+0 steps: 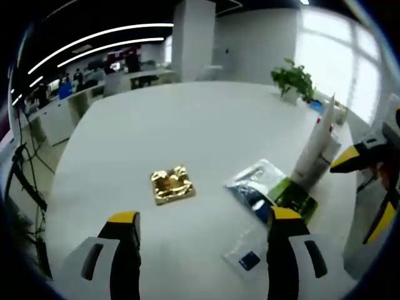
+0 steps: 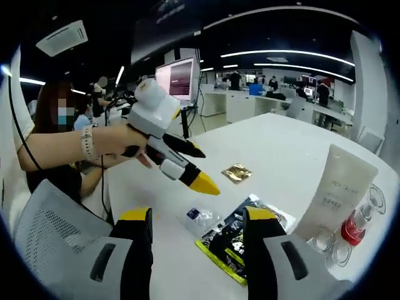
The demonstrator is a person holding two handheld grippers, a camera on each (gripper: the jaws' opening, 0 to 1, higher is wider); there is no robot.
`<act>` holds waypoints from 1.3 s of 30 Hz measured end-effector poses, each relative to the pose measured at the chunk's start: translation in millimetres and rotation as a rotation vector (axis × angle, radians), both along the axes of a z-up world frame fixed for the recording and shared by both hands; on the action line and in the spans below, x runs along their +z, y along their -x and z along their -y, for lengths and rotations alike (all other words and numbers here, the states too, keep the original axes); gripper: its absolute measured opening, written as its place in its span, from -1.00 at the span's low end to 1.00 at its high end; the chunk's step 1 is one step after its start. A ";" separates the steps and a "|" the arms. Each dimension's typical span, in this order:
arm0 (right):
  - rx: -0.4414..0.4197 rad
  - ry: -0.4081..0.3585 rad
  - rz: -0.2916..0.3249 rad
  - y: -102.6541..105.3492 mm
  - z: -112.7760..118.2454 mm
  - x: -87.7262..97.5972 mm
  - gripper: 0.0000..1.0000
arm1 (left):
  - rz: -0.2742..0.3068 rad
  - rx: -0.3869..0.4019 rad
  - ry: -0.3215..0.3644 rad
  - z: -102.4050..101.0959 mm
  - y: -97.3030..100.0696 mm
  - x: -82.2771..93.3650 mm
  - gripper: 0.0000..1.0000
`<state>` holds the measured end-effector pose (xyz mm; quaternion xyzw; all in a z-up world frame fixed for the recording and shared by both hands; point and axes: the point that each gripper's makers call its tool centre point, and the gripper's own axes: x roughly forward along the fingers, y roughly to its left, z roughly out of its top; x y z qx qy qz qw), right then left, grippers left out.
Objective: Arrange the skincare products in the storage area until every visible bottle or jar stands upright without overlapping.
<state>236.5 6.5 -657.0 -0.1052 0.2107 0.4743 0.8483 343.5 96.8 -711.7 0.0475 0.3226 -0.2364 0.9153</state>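
A tall white tube (image 1: 315, 150) stands on its cap on the white table (image 1: 187, 119), right of centre; the right gripper view has the tube (image 2: 337, 194) at its right. A gold square sachet (image 1: 172, 184) lies flat ahead of my left gripper (image 1: 203, 219), which is open and holds nothing. A silvery sachet (image 1: 253, 184), a black-and-green packet (image 1: 295, 199) and a small clear packet (image 1: 247, 257) lie by its right jaw. My right gripper (image 2: 199, 215) is open above the black-and-green packet (image 2: 228, 240) and the clear packet (image 2: 201, 220). The gold sachet (image 2: 237, 173) lies farther out.
A clear organiser (image 2: 350, 240) with a red bottle (image 2: 353, 228) sits behind the tube. A potted plant (image 1: 292, 80) stands at the far edge. A person's hand (image 2: 109, 139) holds the left gripper (image 2: 209, 170) over the table. A mesh chair (image 2: 50, 225) is nearby.
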 end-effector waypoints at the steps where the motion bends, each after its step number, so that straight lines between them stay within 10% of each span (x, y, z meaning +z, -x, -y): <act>1: 0.003 0.002 -0.001 -0.2 0.1 -0.5 0.15 | -0.001 0.002 -0.003 0.1 -2.4 -1.1 0.42; 22: -0.024 -0.031 -0.028 -9.5 1.7 -10.1 0.12 | -0.060 0.017 -0.072 2.6 -65.1 -27.4 0.11; 39: -0.058 -0.073 -0.040 -13.9 6.0 -11.3 0.11 | -0.120 0.018 -0.162 -6.7 -79.5 -53.3 -0.06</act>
